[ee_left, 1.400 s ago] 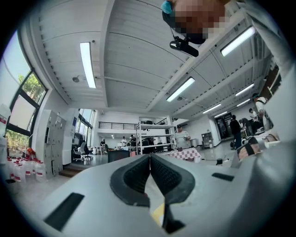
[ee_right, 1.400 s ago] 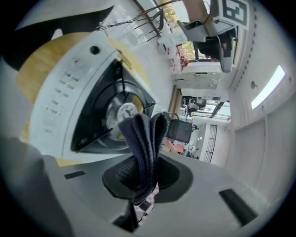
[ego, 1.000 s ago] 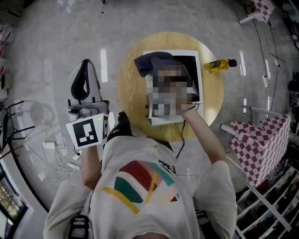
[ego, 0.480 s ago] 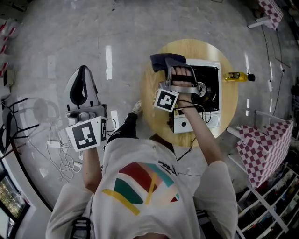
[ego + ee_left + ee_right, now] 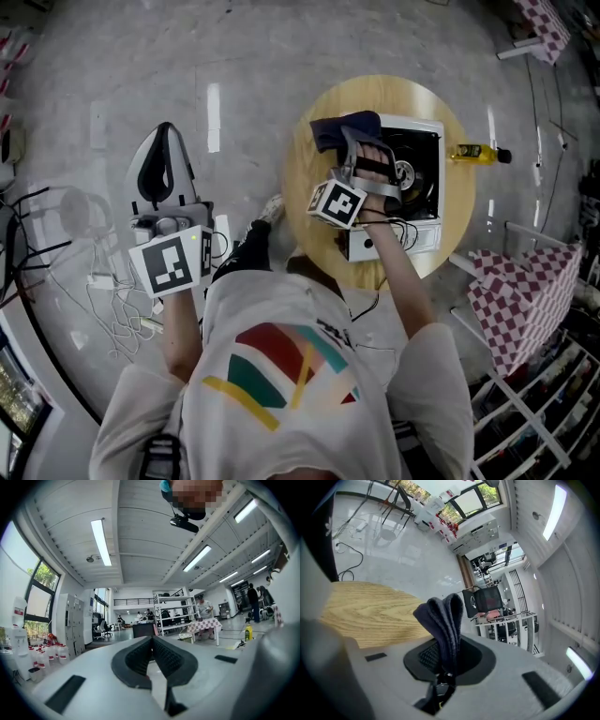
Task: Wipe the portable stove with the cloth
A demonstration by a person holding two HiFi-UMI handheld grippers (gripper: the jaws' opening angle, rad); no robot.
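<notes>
The white portable stove with a black top point(image 5: 419, 178) sits on the round wooden tabletop point(image 5: 305, 178), upper right of centre in the head view. The dark blue cloth point(image 5: 343, 128) bunches at the stove's upper-left corner, pinched tight in the right claw point(image 5: 354, 142). At mid-left, the left claw point(image 5: 167, 136) is closed and holds nothing.

The portable stove point(image 5: 424, 159) filled most of the round table point(image 5: 300, 178), leaving bare wood at left. A yellow bottle point(image 5: 476, 153) flanked its right rim.
</notes>
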